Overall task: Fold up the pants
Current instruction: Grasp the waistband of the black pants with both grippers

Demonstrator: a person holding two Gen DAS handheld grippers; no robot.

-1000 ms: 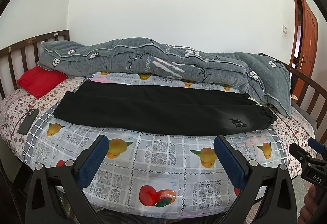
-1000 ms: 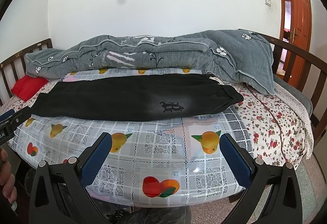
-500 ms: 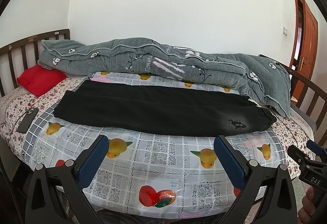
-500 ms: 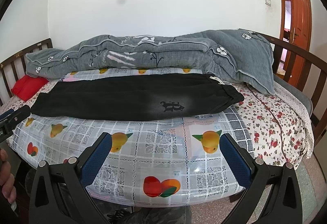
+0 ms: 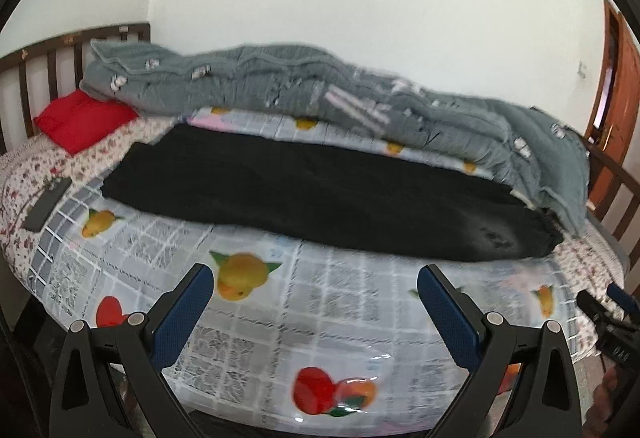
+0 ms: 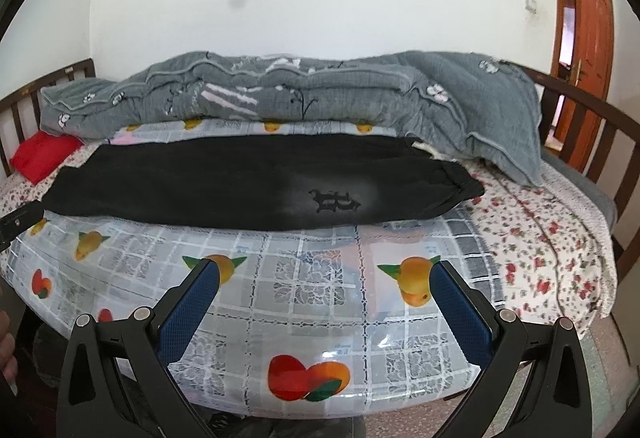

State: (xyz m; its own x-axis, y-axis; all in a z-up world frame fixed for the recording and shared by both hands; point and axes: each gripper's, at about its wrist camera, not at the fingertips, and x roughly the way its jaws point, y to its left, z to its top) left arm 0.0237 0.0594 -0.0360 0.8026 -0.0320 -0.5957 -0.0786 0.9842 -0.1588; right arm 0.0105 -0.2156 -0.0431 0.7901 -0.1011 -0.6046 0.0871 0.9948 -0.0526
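Black pants [image 6: 256, 186], logo crisp right view, seemingly smeared left.

The pants [image 6: 256, 186] lie lengthwise across the bed [image 6: 320, 298], waistband to the right; the quilt [image 6: 304, 94] is heaped behind them, a pillow [image 6: 40, 156] at the left end

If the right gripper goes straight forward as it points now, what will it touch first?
Probably the fruit-print plastic sheet on the bed, just short of the black pants. The right gripper, jaws open, holds nothing. Depth is unclear.
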